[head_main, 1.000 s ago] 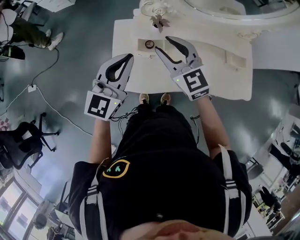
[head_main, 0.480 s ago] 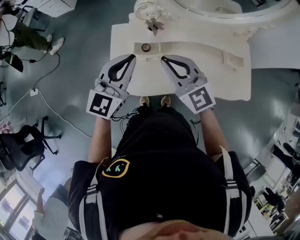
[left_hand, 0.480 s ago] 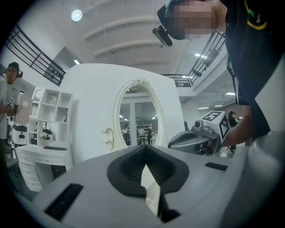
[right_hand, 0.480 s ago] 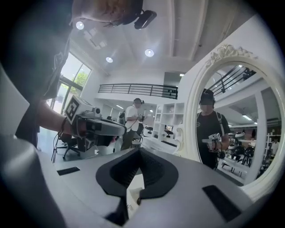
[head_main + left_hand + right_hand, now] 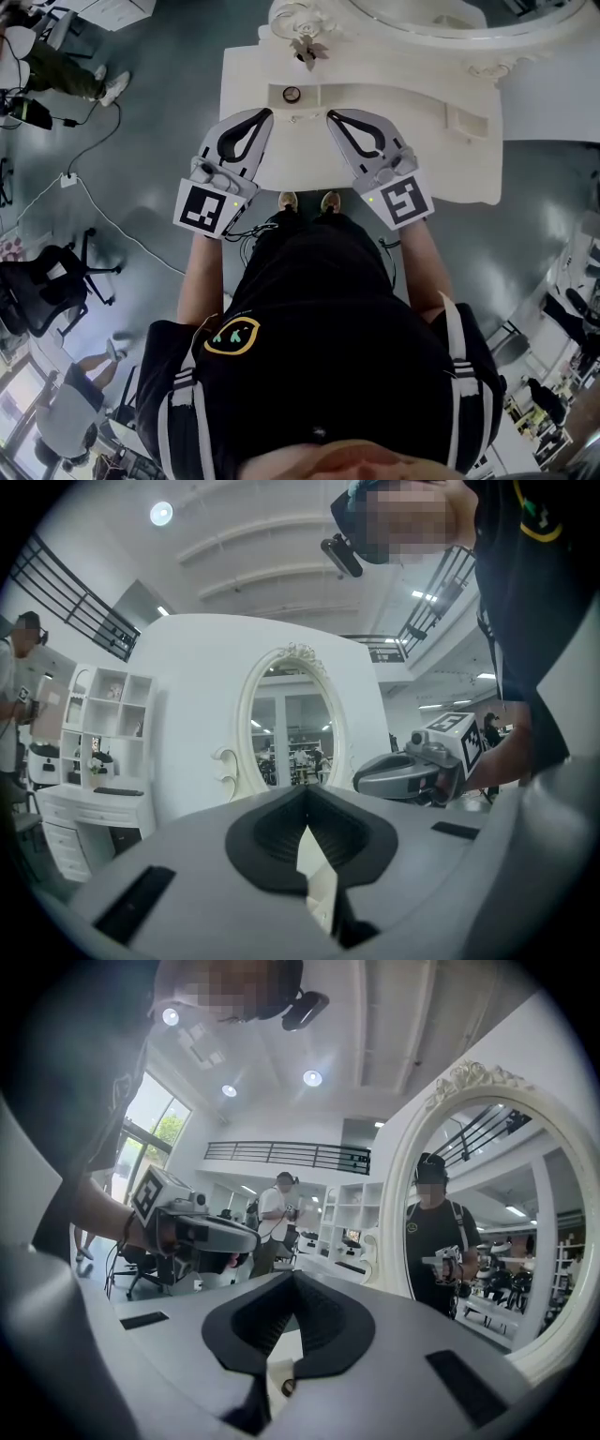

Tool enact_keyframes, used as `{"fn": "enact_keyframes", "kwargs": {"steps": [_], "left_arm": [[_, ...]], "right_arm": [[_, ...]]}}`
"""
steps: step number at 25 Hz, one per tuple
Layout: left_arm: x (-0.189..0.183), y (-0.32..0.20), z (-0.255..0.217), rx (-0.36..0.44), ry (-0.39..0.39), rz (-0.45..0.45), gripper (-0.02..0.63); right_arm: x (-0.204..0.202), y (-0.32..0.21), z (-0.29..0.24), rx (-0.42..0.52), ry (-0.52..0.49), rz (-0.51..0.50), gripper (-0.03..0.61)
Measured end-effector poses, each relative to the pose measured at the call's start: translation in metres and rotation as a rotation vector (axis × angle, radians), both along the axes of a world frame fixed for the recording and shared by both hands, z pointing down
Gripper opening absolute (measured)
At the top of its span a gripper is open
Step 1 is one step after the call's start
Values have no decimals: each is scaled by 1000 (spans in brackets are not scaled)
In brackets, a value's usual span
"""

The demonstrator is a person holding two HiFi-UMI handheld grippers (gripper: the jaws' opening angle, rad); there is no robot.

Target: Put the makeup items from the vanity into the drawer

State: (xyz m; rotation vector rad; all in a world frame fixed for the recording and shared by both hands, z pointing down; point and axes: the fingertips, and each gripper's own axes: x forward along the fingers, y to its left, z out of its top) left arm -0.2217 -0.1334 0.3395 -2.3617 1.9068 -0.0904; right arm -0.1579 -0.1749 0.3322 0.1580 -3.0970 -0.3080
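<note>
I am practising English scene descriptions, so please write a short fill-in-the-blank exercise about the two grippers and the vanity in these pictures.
1. The jaws of the left gripper and the right gripper are both ____.
2. The vanity is ____ in colour.
3. Its mirror has an ____ shape.
4. The small round item lies in a recess of the vanity top, held by ____ gripper.

Missing words: shut; white; oval; neither
</note>
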Motion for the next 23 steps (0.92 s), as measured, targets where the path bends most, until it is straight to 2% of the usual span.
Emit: {"fn": "enact_keyframes", "kwargs": {"steps": [11,18,23], "left_arm": [[-2,-2,5,-18,0,-14,18],[-2,-4,2,1,-7,-15,18],[0,-7,-10,1,47,-27,18]], "right_arm": [[0,-3,11,-32,13,-1,20],[-1,-8,11,-30,12,3,20],[-1,-9,9,-27,14,7,20]]}}
